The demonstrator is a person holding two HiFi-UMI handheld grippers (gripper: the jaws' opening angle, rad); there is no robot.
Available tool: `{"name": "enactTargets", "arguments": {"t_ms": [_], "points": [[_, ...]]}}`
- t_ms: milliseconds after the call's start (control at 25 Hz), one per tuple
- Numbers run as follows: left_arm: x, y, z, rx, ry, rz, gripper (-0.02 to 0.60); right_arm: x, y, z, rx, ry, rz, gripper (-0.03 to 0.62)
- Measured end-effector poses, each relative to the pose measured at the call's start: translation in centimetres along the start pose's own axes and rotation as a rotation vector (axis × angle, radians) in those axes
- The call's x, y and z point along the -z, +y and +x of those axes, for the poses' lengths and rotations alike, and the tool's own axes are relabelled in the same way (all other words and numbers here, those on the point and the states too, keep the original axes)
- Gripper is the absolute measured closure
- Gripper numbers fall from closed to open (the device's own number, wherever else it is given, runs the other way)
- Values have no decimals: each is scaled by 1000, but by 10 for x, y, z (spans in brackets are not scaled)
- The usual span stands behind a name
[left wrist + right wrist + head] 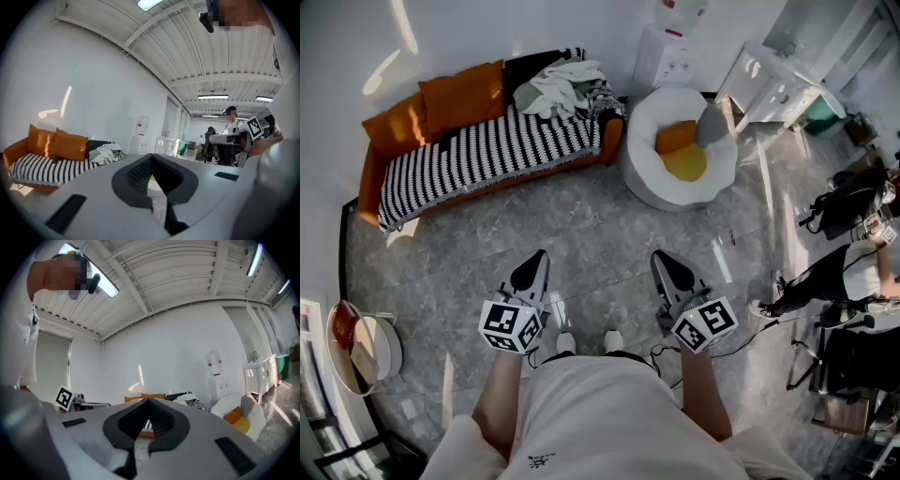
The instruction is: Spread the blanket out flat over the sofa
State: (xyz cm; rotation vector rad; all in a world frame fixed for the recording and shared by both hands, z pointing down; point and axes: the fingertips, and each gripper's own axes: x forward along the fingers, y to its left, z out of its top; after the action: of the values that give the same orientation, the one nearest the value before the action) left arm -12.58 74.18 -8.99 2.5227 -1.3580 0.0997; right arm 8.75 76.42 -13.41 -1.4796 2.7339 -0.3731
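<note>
An orange sofa (611, 141) stands against the far wall, its seat covered by a black-and-white striped throw (487, 150). A pale crumpled blanket (558, 84) lies heaped at the sofa's right end, and it shows too as the blanket (107, 153) in the left gripper view. Two orange cushions (441, 103) lean on the backrest. My left gripper (536, 264) and right gripper (667, 264) hover over the grey floor, well short of the sofa. Both point toward it, jaws shut with nothing between them. Seen from their own cameras, the left gripper (151, 158) and right gripper (148, 402) are closed.
A white beanbag chair (649, 169) with orange and yellow cushions sits right of the sofa. Behind it are a water dispenser (667, 52) and a white table (773, 86). A round side table (358, 349) stands at the left. A person (853, 272) and black gear occupy the right edge.
</note>
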Motion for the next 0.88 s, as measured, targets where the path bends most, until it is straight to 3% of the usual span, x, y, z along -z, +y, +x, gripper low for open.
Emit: {"name": "enactTargets", "arguments": {"t_ms": [400, 880], "points": [[-12, 13, -1, 20, -23, 19, 563, -3, 8, 7, 37, -14, -17, 571], [-31, 53, -19, 31, -64, 45, 563, -15, 39, 38, 18, -87, 30, 569]]}}
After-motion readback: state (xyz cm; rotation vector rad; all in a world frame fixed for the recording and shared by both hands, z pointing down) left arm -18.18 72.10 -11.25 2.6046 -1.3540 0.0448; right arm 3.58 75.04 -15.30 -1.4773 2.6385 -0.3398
